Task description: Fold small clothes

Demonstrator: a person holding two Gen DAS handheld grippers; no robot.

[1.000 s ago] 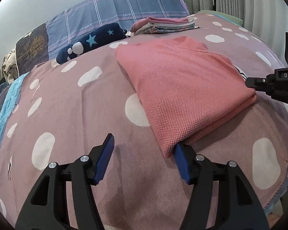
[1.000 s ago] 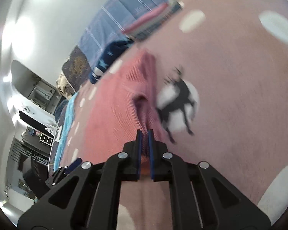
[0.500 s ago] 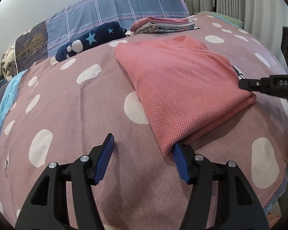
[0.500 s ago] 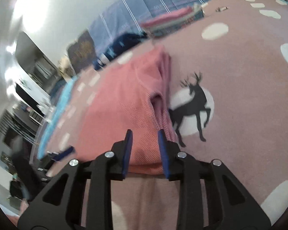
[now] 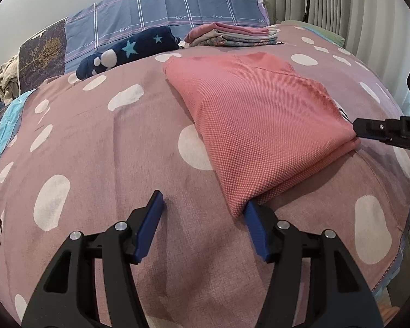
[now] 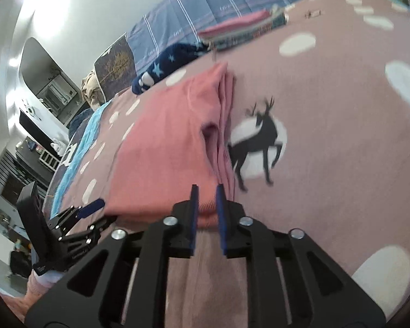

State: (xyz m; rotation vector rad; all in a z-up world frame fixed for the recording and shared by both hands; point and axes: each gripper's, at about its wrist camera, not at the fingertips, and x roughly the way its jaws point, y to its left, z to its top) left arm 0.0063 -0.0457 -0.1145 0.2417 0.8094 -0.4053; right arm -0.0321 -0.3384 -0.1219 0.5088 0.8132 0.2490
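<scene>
A folded pink waffle-knit garment (image 5: pixel 259 125) lies on a mauve bedspread (image 5: pixel 109 147) printed with white spots, its layered edges facing the right gripper (image 6: pixel 206 207). The left gripper (image 5: pixel 202 227) rests low over the bedspread with its blue-padded jaws spread wide; the right-hand pad sits just at the garment's near corner, the other on bare bedspread, and nothing is held. From the right wrist view, the right gripper's jaws stand narrowly apart at the garment's near edge, a strip of pink fabric showing in the gap; whether the pads touch the cloth cannot be told. A black deer print (image 6: pixel 257 139) on a white spot lies just beside the garment's stacked edge. Near the head of the bed, a stack of folded clothes (image 5: pixel 232 35) sits beside a navy star-patterned item (image 5: pixel 128 50), in front of a blue plaid pillow (image 5: pixel 166 8).
</scene>
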